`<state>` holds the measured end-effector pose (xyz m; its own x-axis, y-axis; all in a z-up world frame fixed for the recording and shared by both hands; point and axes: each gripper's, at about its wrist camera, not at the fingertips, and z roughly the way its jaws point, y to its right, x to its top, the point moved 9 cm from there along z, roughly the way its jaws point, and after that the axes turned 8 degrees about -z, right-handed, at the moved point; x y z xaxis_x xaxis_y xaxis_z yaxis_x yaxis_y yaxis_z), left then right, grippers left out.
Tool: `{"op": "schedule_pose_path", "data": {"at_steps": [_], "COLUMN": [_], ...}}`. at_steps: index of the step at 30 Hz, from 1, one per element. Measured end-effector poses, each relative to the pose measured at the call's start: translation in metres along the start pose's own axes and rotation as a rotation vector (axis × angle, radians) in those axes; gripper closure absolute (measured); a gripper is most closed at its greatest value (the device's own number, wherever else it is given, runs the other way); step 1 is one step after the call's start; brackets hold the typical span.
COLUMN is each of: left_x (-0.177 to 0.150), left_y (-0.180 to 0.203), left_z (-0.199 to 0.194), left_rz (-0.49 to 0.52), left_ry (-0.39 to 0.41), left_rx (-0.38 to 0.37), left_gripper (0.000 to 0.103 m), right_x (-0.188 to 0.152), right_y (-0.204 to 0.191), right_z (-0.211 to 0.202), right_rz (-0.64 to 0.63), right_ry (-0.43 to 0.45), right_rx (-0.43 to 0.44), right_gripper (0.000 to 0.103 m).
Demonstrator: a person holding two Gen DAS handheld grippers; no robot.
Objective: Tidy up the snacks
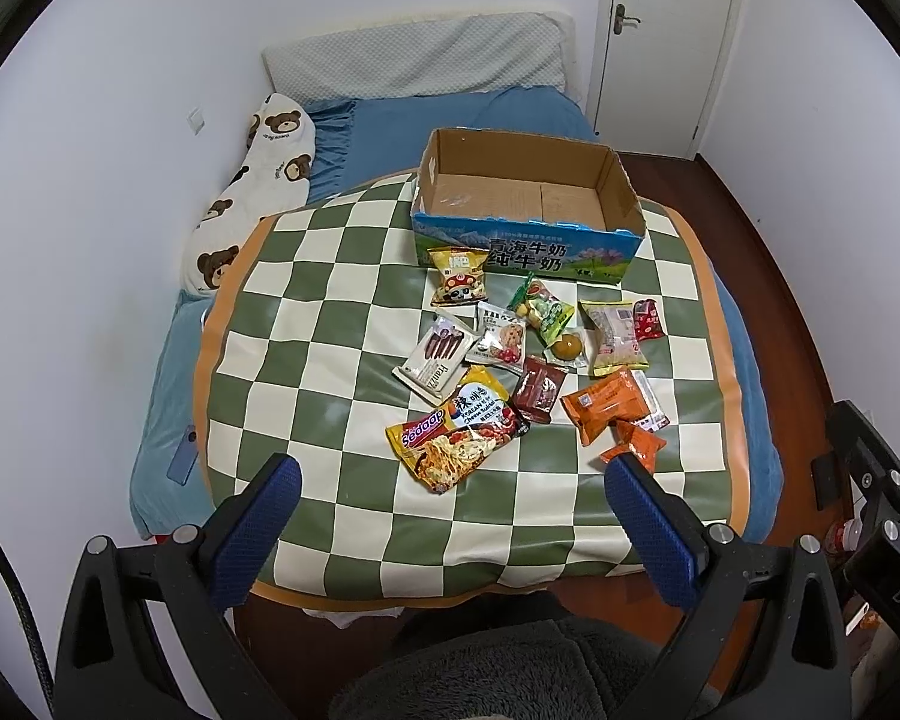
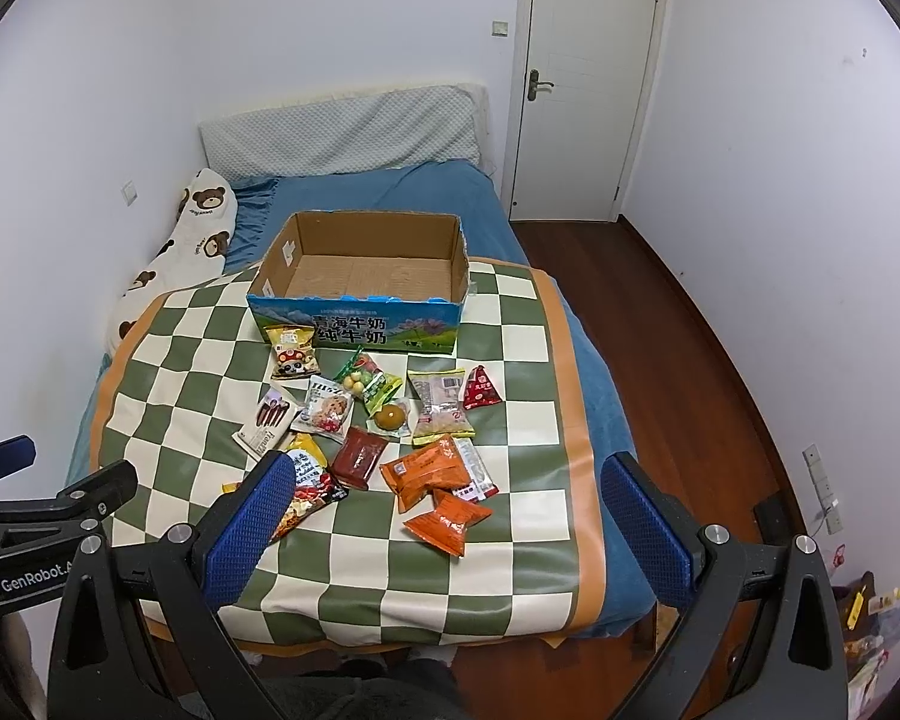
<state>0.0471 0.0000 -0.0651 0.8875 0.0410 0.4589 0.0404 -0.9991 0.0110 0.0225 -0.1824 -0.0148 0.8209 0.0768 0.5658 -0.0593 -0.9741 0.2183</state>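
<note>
Snack packets scattered loose on a green-and-white checked mat spread over a bed, all just in front of an open cardboard box with nothing visible inside. Among them, nearest the box a yellow mushroom-print bag, farther from the box a Sedaap noodle packet and orange packets. On the near side of the mat, well apart from the box, left hand-held gripper and right hand-held gripper, each with blue-padded jaws spread wide, gripping nothing.
</note>
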Motion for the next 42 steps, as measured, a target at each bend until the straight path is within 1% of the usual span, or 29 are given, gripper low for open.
{"op": "schedule_pose_path", "data": {"at_steps": [13,19,42], "left_x": [0.0004,0.0065,0.0053], "left_y": [-0.0005,0.003,0.0037], "left_z": [-0.0013,-0.0008,-0.001], "left_rz": [0.0,0.005,0.005], "left_ry": [0.001,-0.001,0.001], "left_rx": [-0.001,-0.001,-0.002], "left_gripper": [0.0,0.0,0.0], "right_x": [0.0012,0.0022,0.0054], "right_y": [-0.0013,-0.0009,-0.001], "right_z": [-0.0001,-0.001,-0.0021], "right_rz": [0.001,0.002,0.006], "right_ry": [0.001,0.003,0.004], "right_rx": [0.0,0.0,0.008], "right_gripper": [0.0,0.0,0.0]}}
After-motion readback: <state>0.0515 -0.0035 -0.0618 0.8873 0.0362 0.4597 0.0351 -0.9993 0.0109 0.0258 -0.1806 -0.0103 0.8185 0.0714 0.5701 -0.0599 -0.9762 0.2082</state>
